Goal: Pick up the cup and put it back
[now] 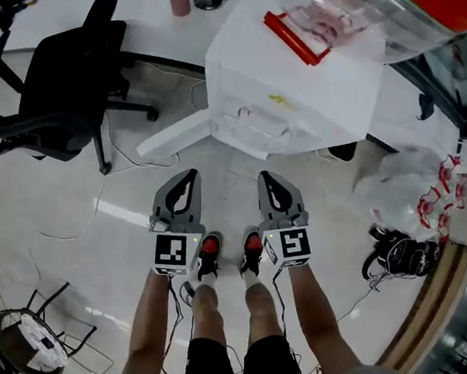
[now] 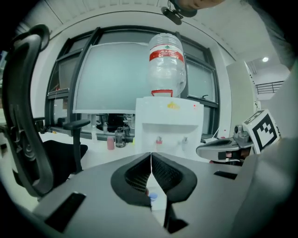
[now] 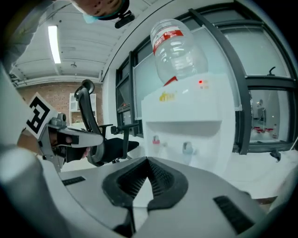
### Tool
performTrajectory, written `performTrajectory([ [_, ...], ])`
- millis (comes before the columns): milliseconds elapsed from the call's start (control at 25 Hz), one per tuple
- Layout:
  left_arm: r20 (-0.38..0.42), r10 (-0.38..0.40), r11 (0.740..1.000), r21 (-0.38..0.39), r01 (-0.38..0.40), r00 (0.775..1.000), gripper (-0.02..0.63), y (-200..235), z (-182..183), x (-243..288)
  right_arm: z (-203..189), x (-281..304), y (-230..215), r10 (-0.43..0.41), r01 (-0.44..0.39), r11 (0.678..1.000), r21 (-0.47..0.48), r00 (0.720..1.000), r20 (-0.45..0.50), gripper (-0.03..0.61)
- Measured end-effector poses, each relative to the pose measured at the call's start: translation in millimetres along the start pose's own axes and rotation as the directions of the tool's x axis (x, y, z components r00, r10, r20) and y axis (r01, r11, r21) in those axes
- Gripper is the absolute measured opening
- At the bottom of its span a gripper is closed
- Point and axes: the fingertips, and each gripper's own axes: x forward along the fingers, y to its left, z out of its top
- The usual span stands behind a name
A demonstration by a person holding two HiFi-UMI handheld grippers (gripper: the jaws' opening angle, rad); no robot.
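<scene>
close above my feet, my left gripper (image 1: 184,183) and right gripper (image 1: 268,183) are both closed on nothing. far ahead, the pink cup (image 1: 180,1) stands upright on the white worktop (image 1: 133,5), left of the water dispenser (image 1: 290,92), nearer my left gripper.

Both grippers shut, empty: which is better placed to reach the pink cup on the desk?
Left, probably: the left gripper is on the side of the pink cup, and its view shows the cup left of the water dispenser; the right gripper doesn't see it.
</scene>
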Motion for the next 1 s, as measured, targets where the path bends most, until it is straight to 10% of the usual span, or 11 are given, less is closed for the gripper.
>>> performTrajectory([
  [1000, -0.091, 0.051, 0.998, -0.018, -0.053, 0.995, 0.025, 32, -304, 120, -304, 167, -53, 0.030, -0.038, 0.997, -0.066, 0.993, -0.112, 0.017],
])
